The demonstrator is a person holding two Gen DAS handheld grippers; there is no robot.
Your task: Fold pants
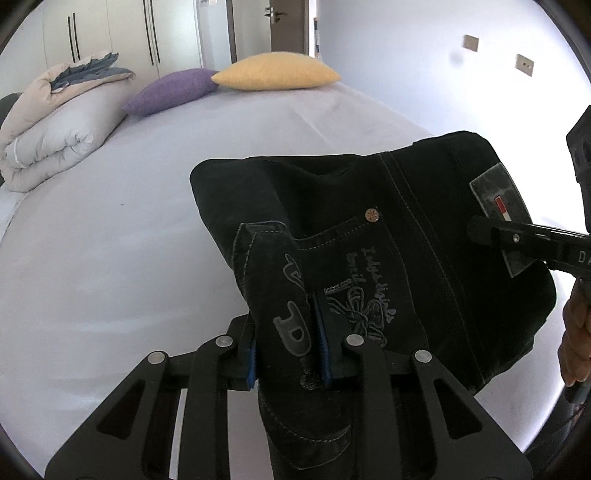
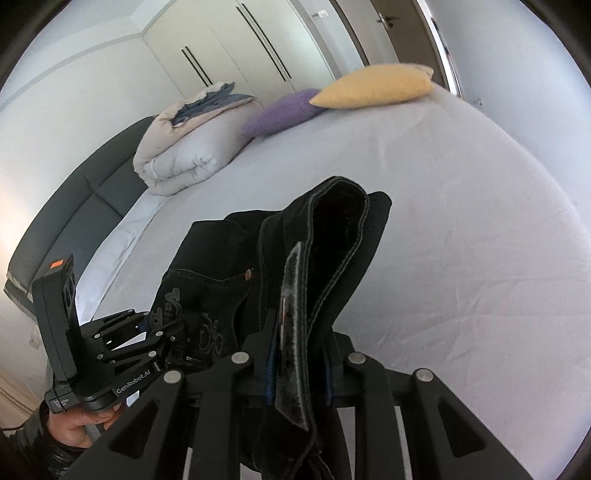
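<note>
You are gripping one pair of black pants (image 1: 369, 229) with two grippers, left gripper (image 1: 288, 354) and right gripper (image 2: 299, 365), both clamping fabric; two pillows (image 1: 275, 72), one duvet (image 1: 55, 125) are lying on the bed (image 1: 110, 240); wardrobe (image 1: 110, 33) behind.

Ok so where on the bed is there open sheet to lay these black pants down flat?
The sheet is bare from the pants, held up by the left gripper and right gripper, across to the yellow pillow and purple pillow. The far left corner is crowded: the folded duvet sits beside the purple pillow.
</note>
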